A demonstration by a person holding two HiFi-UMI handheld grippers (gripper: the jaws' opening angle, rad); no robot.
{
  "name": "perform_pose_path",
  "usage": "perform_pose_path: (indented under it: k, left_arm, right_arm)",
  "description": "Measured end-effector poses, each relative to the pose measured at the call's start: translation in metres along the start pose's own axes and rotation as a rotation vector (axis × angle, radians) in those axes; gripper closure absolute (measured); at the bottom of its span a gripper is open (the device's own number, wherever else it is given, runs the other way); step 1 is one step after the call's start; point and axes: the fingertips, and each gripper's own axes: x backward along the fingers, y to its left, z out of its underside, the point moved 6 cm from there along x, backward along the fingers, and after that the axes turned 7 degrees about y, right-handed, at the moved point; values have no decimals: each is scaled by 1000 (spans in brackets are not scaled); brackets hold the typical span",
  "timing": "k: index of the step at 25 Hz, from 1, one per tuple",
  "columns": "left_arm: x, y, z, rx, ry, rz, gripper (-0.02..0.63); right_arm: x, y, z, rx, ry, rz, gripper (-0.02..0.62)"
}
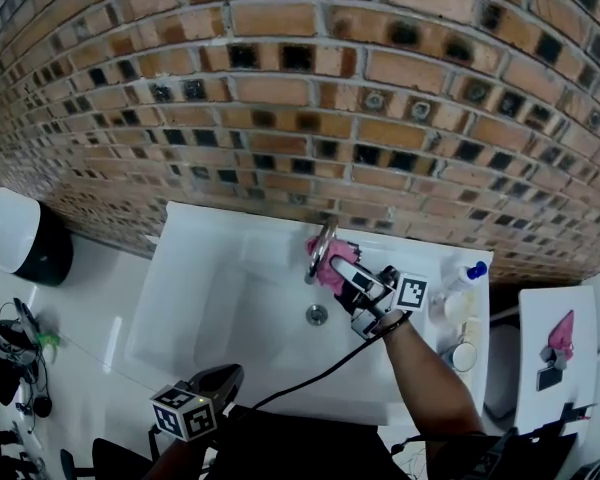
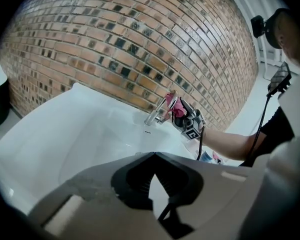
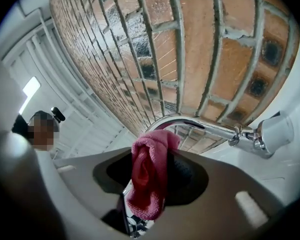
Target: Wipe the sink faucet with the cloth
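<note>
Left of the faucet [image 1: 323,248] and well back from it, near the front rim of the sink [image 1: 180,268], the left claw [image 1: 218,378] hangs idle. Its own view shows the jaws met at their tips with nothing between them. It looks across the basin toward the faucet and takes no part in this step, and we judge it best kept there, out of the wiping path. The faucet rises from the back edge of the sink, just in front of the brick wall [image 1: 280,98], with its spout arching over the basin. The pink cloth [image 3: 150,179] sits at the spout. In the right claw's view its top fold lies against the chrome near the outlet end, and its tail hangs down between the jaws. The right claw [image 1: 348,273] is just right of the faucet and is clamped on the cloth at mid-fold. For a good wipe, we judge that the fold should be pressed onto the spout and drawn along the arch toward the base. The claw should roll so that the cloth, not the jaw, meets the metal. Only a small pad of cloth stands proud of the jaws, so pressure should be light and strokes short. A spray bottle [image 1: 467,273] stands right of the faucet on the sink ledge, so we should watch the elbow on the return stroke.
</note>
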Motion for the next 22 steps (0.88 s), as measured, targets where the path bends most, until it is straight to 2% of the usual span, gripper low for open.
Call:
perform_pose_path:
  k: [14,18,22]
  left_arm:
    - [-19,-26,-1,-47,21,33,600]
    - [-27,-30,-3,-64,39,42,600]
    - [-39,-31,-12,-85,58,56,600]
  right_arm:
    - [14,14,29,75,149,56,425]
    - [25,13,38,157,270,165,425]
    - [38,12,45,290,469,384,423]
